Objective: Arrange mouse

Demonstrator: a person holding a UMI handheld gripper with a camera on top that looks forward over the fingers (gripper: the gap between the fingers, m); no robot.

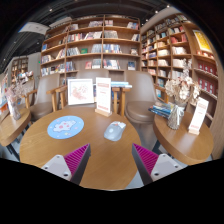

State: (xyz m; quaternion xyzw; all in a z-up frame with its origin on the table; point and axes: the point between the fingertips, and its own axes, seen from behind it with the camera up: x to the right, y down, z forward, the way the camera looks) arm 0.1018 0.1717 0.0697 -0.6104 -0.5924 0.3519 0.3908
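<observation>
A pale grey mouse (115,130) lies on the round wooden table (95,150), beyond my fingers and a little right of the middle. A round blue mouse mat (65,126) lies on the table to the mouse's left. My gripper (111,160) is open and empty, held above the table's near part. Its two fingers with magenta pads (76,157) stand wide apart with bare table between them. The mouse is apart from both fingers.
Two upright display cards (81,91) stand at the table's far edge, with wooden chairs (122,98) behind. Another table (190,140) with a vase and cards stands to the right. Bookshelves (95,45) line the back walls.
</observation>
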